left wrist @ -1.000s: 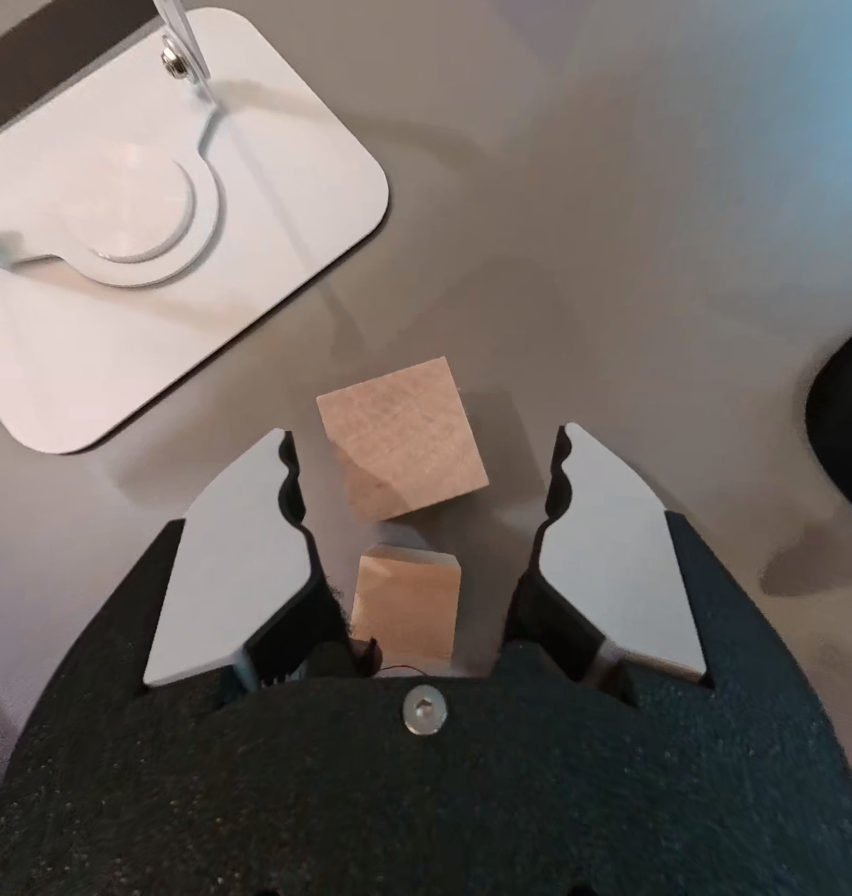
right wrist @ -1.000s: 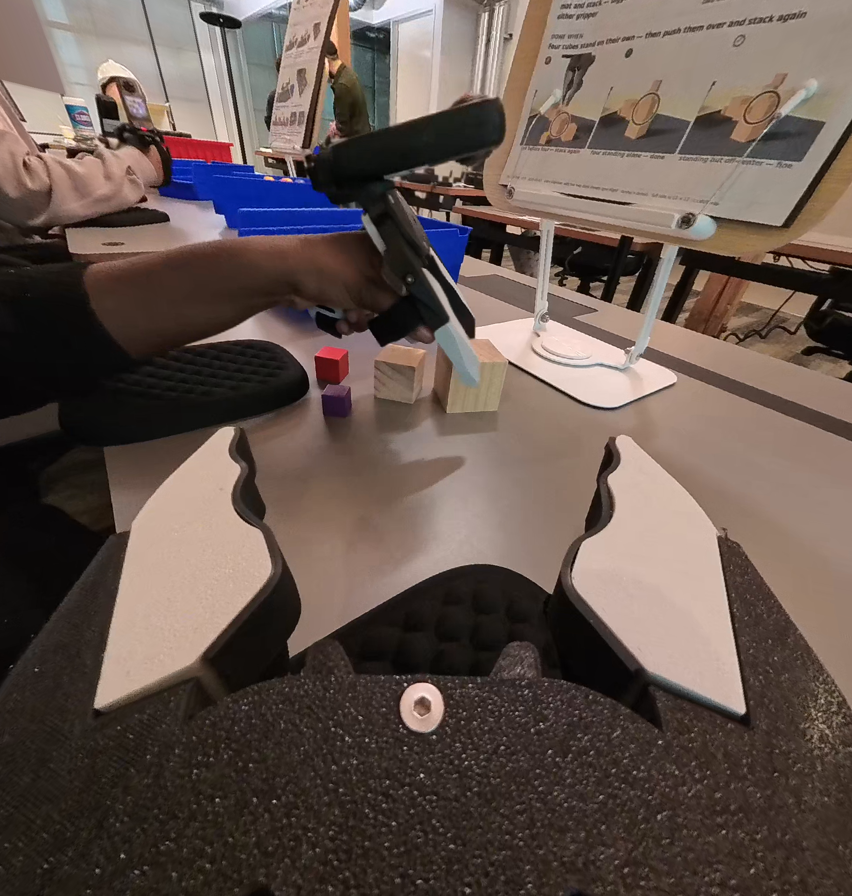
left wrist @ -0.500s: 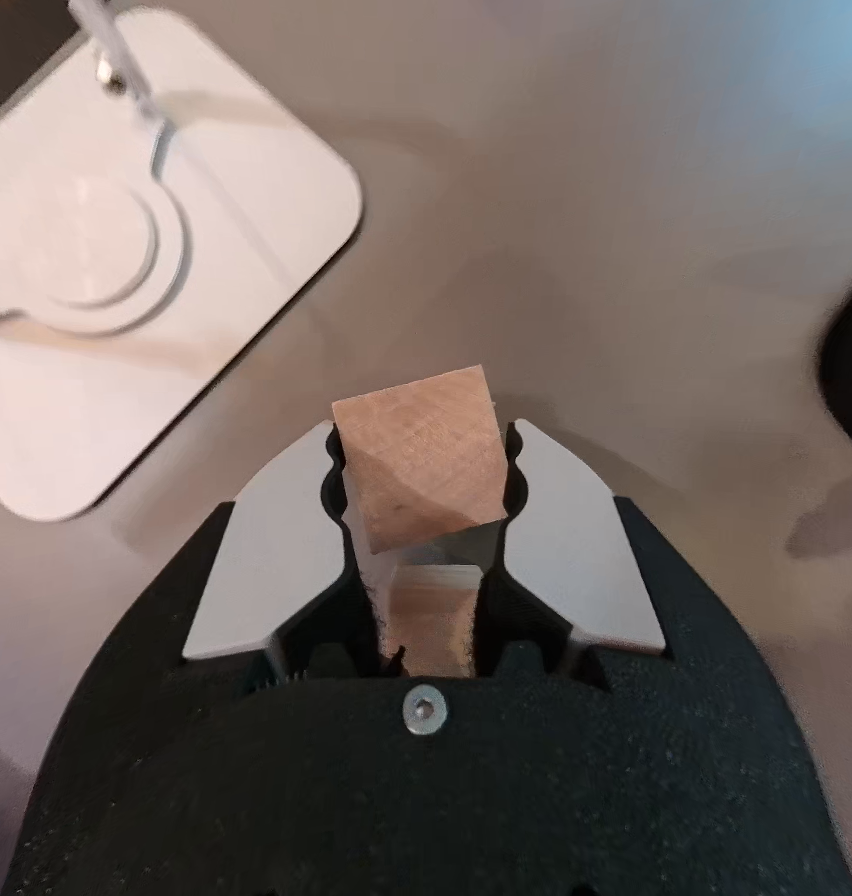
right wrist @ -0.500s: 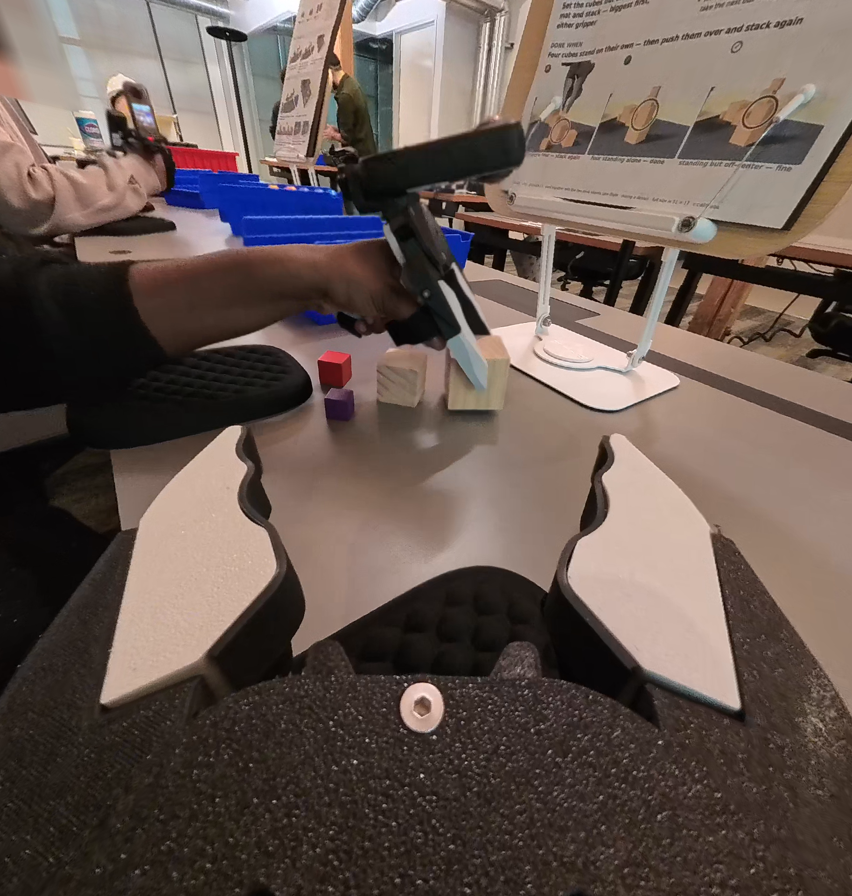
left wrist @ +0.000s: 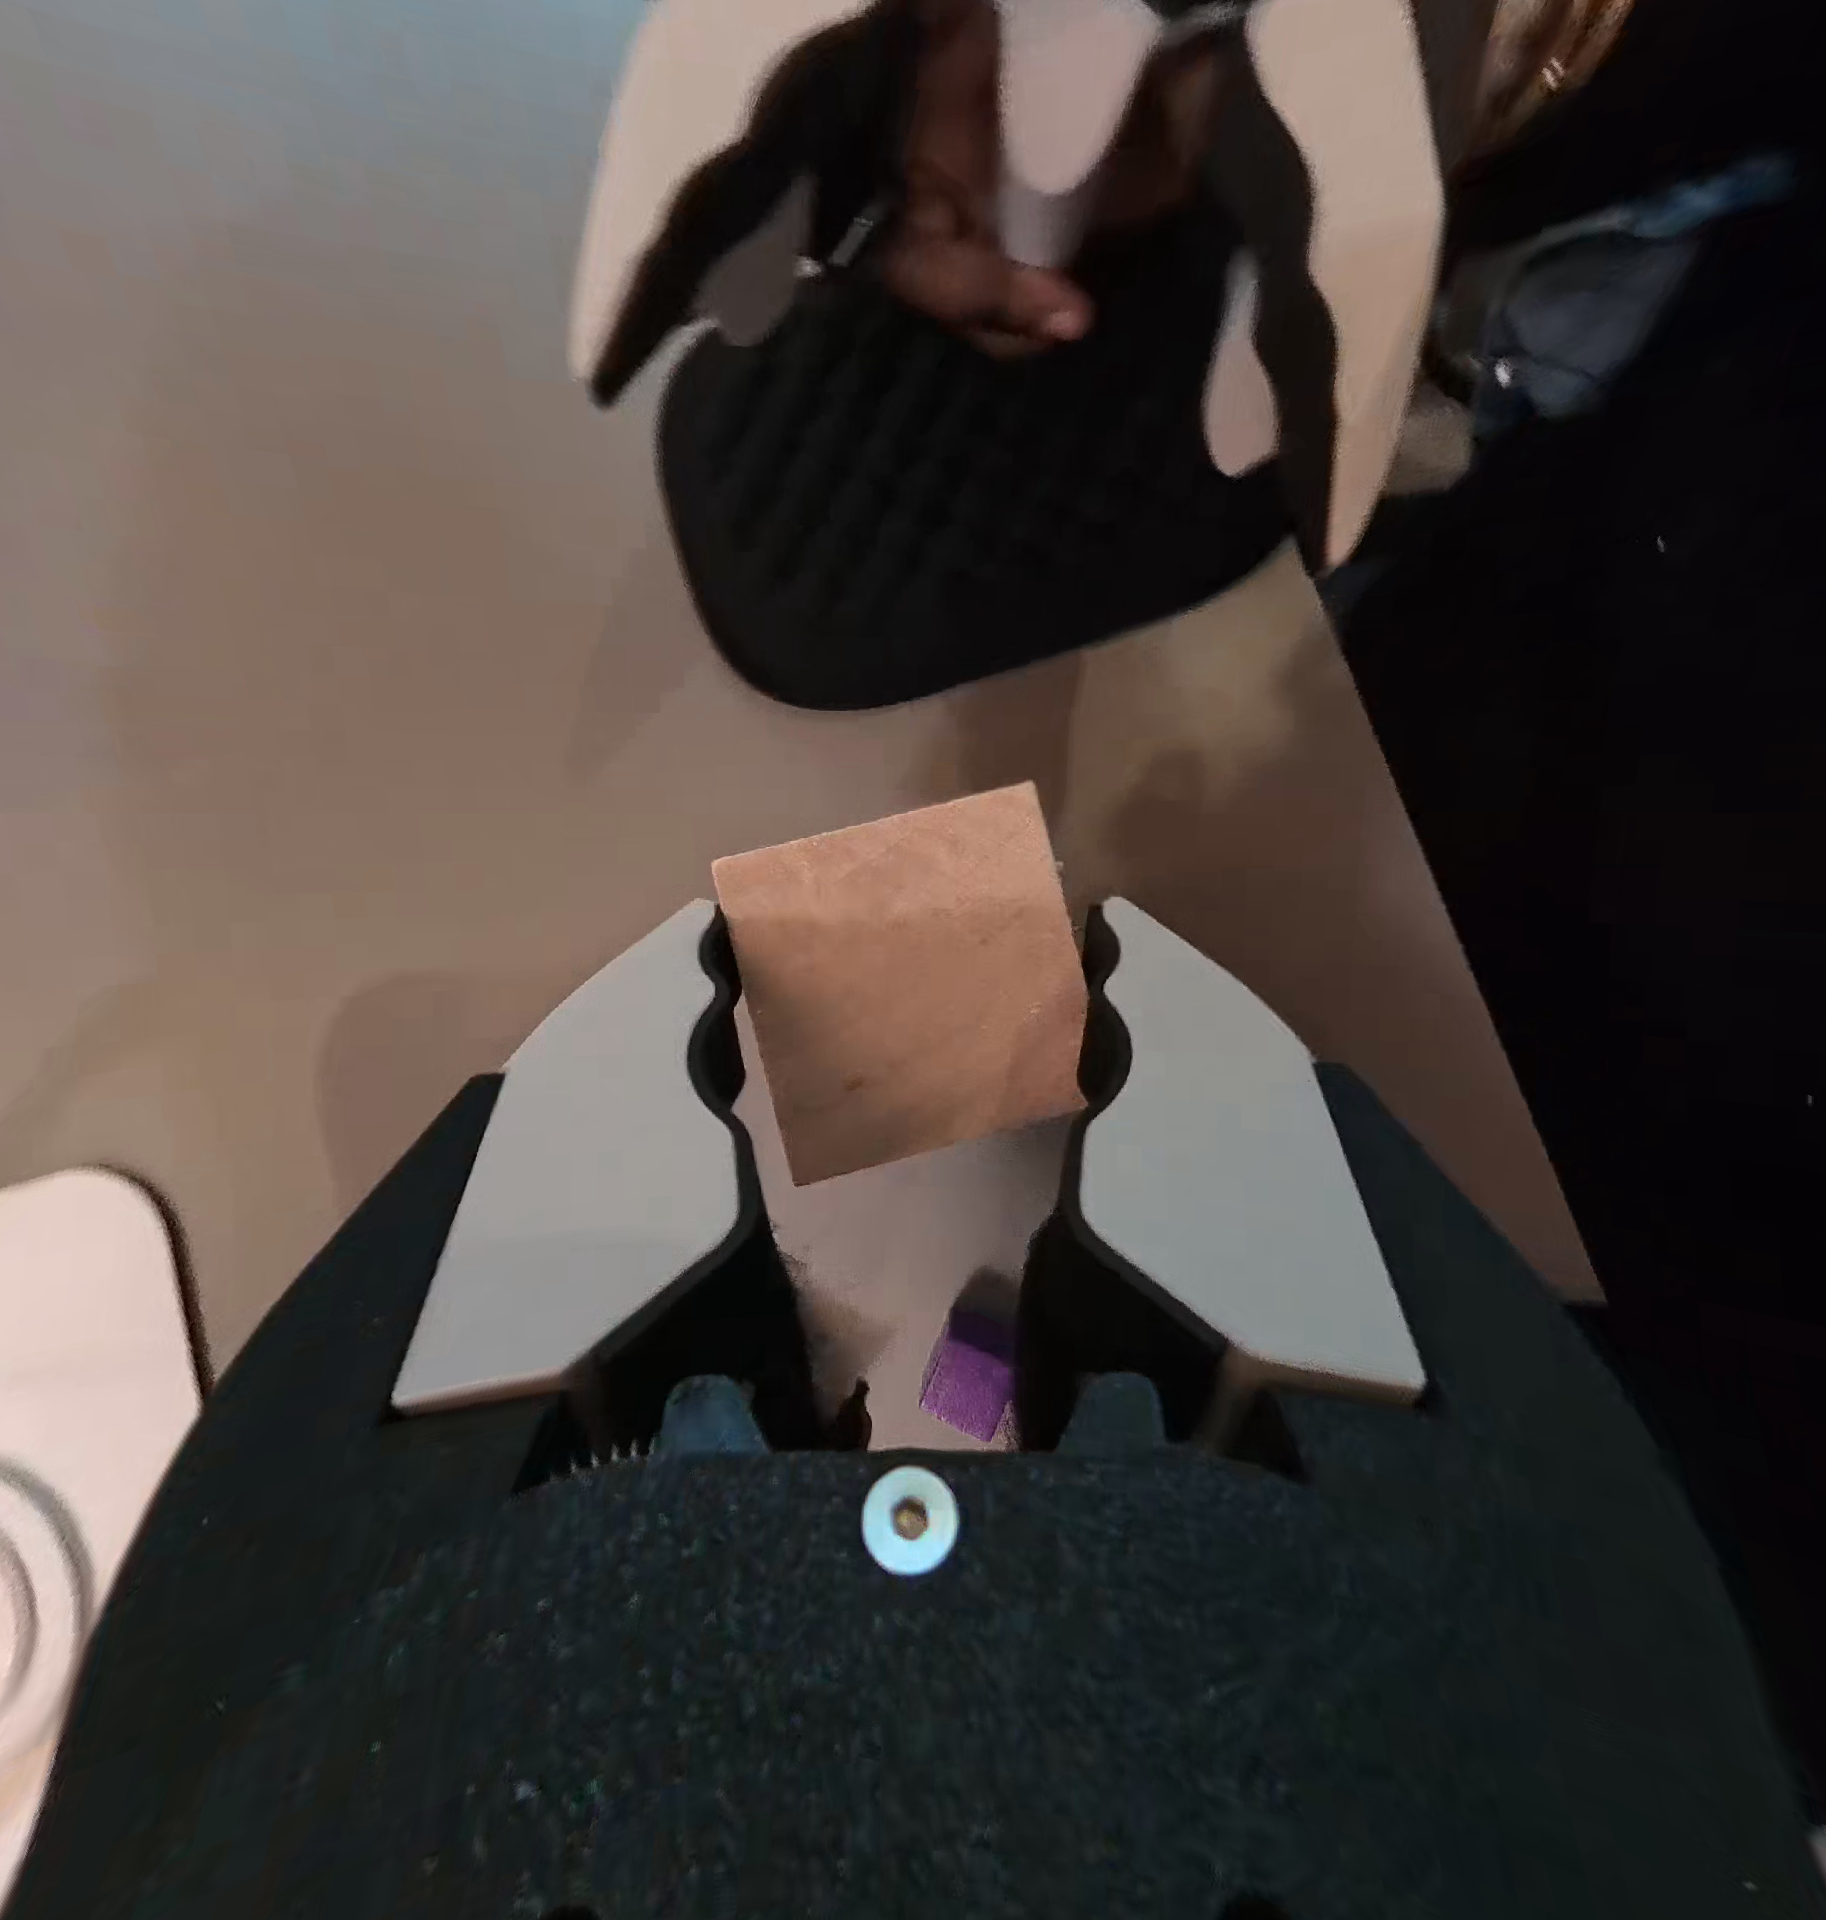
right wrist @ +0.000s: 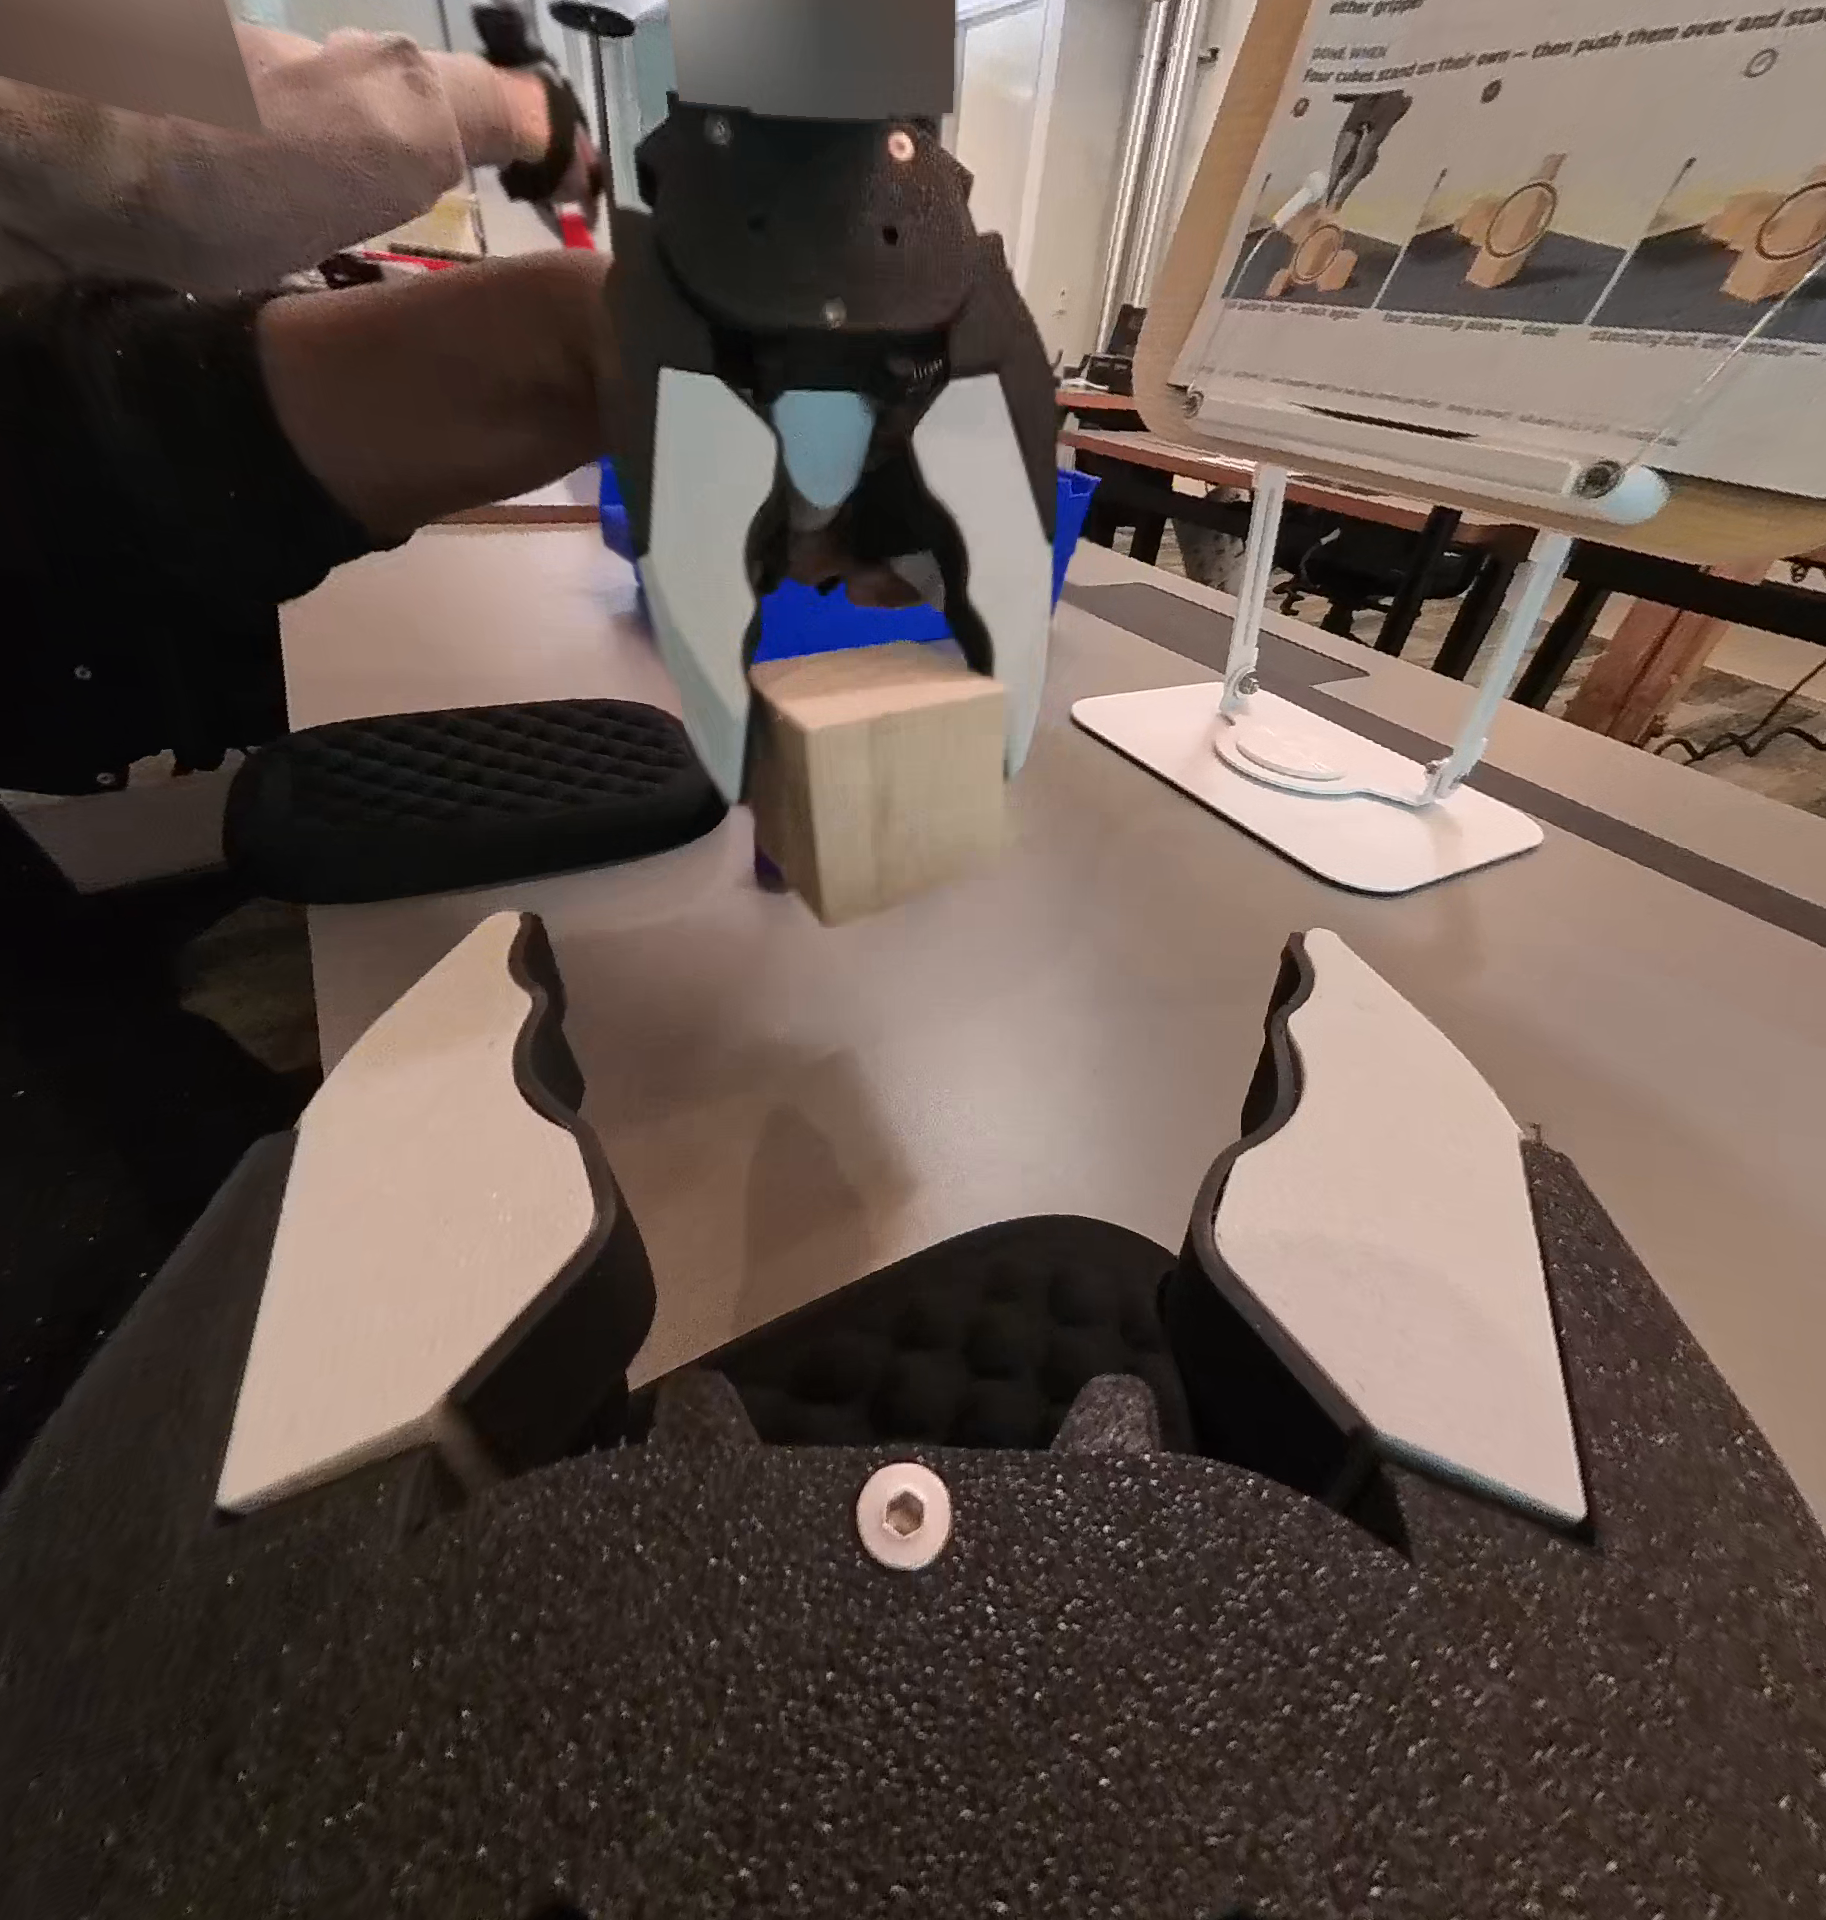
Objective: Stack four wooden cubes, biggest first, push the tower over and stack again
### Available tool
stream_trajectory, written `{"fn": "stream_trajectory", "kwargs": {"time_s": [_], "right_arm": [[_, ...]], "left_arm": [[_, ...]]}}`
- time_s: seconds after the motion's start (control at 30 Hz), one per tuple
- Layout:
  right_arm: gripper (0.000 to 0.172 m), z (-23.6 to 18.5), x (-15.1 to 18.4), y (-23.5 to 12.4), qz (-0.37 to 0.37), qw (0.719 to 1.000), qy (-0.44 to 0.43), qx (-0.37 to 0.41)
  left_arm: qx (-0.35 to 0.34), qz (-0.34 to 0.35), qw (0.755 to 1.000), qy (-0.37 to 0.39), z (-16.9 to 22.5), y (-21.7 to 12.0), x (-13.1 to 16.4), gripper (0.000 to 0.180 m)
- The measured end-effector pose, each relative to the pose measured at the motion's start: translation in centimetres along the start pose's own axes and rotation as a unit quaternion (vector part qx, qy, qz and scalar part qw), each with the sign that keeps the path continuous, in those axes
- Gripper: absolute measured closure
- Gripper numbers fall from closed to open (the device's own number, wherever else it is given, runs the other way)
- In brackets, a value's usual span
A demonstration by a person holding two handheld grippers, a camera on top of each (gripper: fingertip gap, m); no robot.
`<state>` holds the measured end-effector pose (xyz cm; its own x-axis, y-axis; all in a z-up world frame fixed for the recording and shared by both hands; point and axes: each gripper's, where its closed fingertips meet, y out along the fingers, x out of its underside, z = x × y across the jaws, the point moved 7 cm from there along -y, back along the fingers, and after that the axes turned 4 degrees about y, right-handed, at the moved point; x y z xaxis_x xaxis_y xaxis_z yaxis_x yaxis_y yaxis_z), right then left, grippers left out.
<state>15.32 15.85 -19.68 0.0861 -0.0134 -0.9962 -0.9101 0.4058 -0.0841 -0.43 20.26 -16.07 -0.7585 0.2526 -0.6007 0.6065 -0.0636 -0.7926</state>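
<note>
Left tool (left wrist: pixel 904 940) now carries the large wooden cube (left wrist: pixel 904 987) clear of the grey surface (left wrist: pixel 265 623); a second ago the cube sat on the surface between spread fingers, beside a smaller wooden block. Both pads press its side faces. Cube rides tilted, one lower corner pointing down toward the right tool; being a cube, no long axis to note. A purple cube (left wrist: pixel 966 1371) shows on the surface beneath it.

Right tool (right wrist: pixel 914 1023) spread wide, nothing between its fingers, much as before, low over the surface near the black quilted pad (right wrist: pixel 452 790).

Instruction sheet (right wrist: pixel 1574 229) on a white stand (right wrist: pixel 1304 769) bears printed text and pictures.
</note>
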Motion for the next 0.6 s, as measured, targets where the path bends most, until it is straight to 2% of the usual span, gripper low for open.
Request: {"fn": "stream_trajectory", "kwargs": {"time_s": [0.17,0.33,0.6], "right_arm": [[0.045,-0.1,0.1,0.0,-0.005,1.0,-0.001,-0.012],[0.045,-0.2,0.1,0.0,-0.007,1.0,0.0,-0.02],[0.046,-0.2,0.1,0.0,-0.006,1.0,0.001,-0.022]], "left_arm": [[0.051,-0.032,0.997,0.055,1.0,2.7,-0.1,0.117],[0.09,-0.043,0.994,0.045,1.0,4.9,0.3,0.117],[0.099,-0.038,0.993,0.043,0.9,5.7,0.4,0.117]]}}
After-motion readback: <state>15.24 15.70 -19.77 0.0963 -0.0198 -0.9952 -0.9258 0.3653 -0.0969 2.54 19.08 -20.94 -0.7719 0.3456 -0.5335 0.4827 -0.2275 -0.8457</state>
